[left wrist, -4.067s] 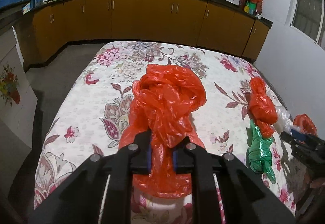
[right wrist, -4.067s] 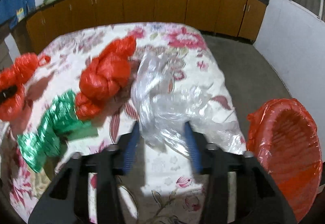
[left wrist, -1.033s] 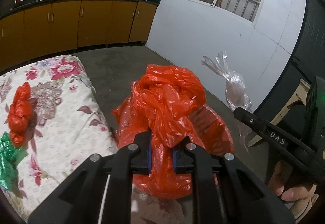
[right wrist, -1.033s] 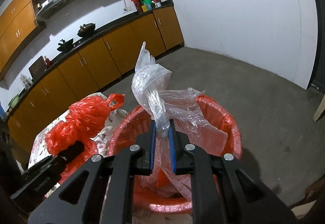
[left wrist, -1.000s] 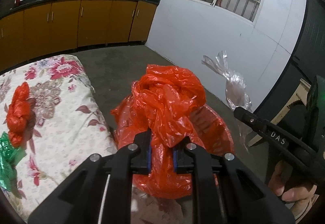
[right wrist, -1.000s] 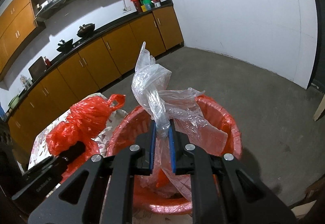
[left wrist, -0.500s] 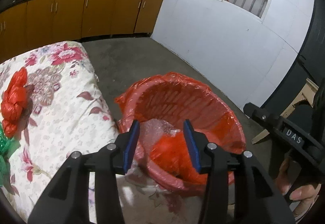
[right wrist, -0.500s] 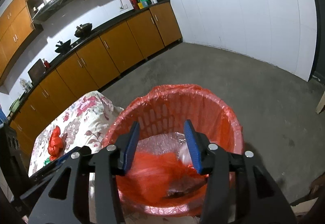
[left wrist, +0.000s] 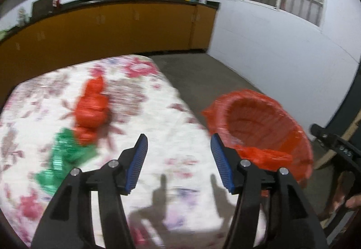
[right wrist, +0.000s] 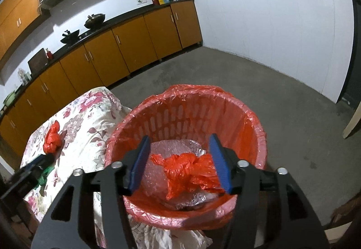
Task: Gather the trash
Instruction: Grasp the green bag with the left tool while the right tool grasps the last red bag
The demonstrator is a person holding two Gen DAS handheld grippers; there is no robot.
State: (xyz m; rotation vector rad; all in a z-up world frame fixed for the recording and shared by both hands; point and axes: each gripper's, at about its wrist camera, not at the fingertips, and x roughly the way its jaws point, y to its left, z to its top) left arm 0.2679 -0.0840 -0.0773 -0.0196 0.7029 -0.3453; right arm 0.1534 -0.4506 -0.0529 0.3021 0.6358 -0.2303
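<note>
Red liner drapes the bin (right wrist: 252, 127), where a knotted red bag (right wrist: 189, 167) and clear plastic (right wrist: 171, 147) lie. Right gripper (right wrist: 179, 163) hangs spread wide and empty above them, seemingly so nothing snags. Left gripper (left wrist: 178, 163), also released, faces the floral bedspread (left wrist: 158, 113), likely lining up the crumpled red bundle (left wrist: 91, 104) and green wrapper (left wrist: 65, 152) touching it.
</note>
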